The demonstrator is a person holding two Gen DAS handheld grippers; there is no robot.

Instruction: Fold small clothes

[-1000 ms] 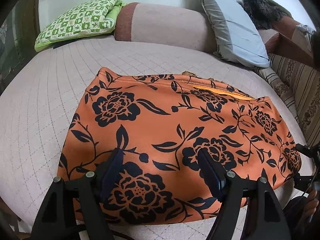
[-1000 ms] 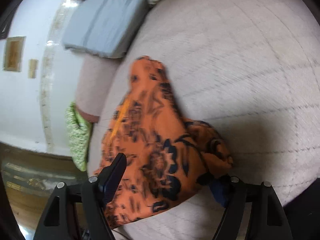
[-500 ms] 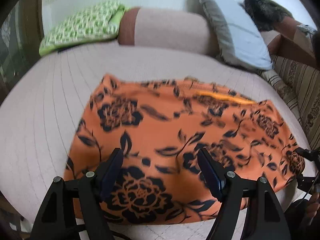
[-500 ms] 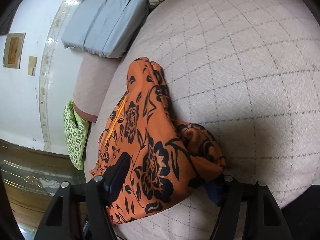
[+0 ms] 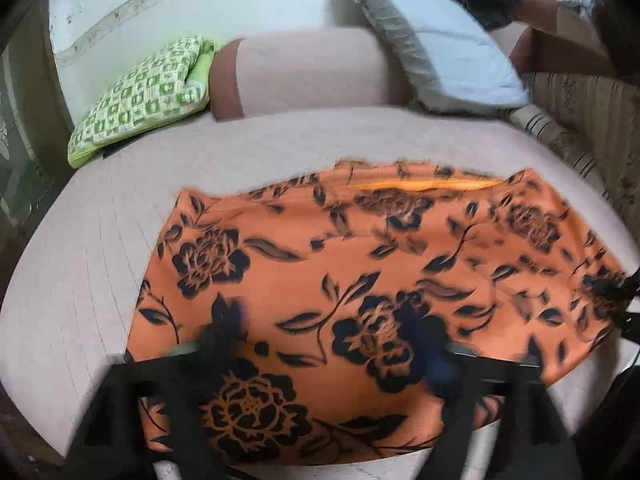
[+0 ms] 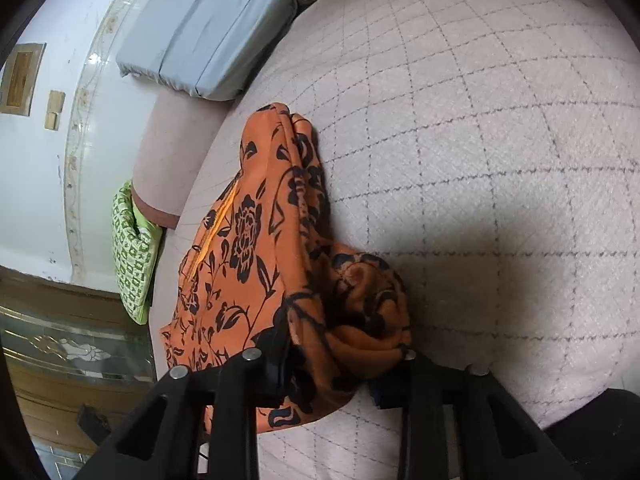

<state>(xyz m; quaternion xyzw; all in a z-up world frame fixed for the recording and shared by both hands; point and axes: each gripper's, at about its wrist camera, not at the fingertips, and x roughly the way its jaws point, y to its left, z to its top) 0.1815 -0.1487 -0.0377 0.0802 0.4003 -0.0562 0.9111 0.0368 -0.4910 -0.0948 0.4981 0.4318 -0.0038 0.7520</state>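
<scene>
Motion blur smears left tongs (image 5: pixel 332 344) over garment (image 5: pixel 360 272).

right hand-held gripper (image 6: pixel 344 354) closing on bunched orange garment (image 6: pixel 260 248), quilted bedspread (image 6: pixel 480 140)

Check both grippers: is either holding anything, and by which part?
The right gripper, jaws just closing, pinches the orange floral garment by its bunched near corner. The left gripper, jaws opening, holds nothing.
</scene>
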